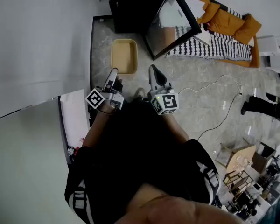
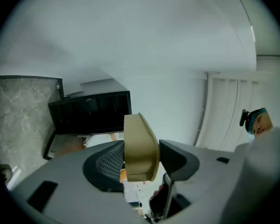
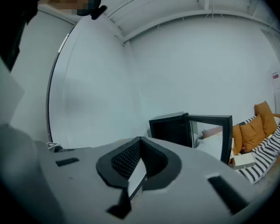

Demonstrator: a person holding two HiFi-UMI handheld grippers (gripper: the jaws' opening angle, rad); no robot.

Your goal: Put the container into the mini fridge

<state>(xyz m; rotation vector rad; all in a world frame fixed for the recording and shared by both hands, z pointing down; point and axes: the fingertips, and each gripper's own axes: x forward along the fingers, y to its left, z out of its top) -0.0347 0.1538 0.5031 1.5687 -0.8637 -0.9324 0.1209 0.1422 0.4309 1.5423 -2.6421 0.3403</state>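
Pale marbled floor tiles (image 1: pixel 196 87) run from a white wall on one side to a heap of orange cushions (image 1: pixel 228 20) and a black-and-white striped blanket (image 1: pixel 224 45) on the other. Between them stands the black mini fridge (image 1: pixel 130 6), its glass-fronted door (image 1: pixel 170 22) already swung wide. My left claw (image 1: pixel 114 72) is clamped on the rim of the shallow tan rectangular plastic container (image 1: pixel 123 55). In the left gripper view that wall sits squarely between the two pads, with both pressing on it. From the head view the container hangs out in front of me, open side up, and I judge it to be carried in the air, not resting on the floor. It is short of the fridge and a little to the left of the open front. My right claw (image 1: pixel 154 72) is closed on nothing, its jaws drawn together with only a thin slit between them, and it hangs just beside the left one. So the pick-up and the door look done. What remains, as I read it, is to carry the container forward, line it up with the dark opening, slide it onto a shelf, and let go. I cannot make out from here how much room the interior offers.
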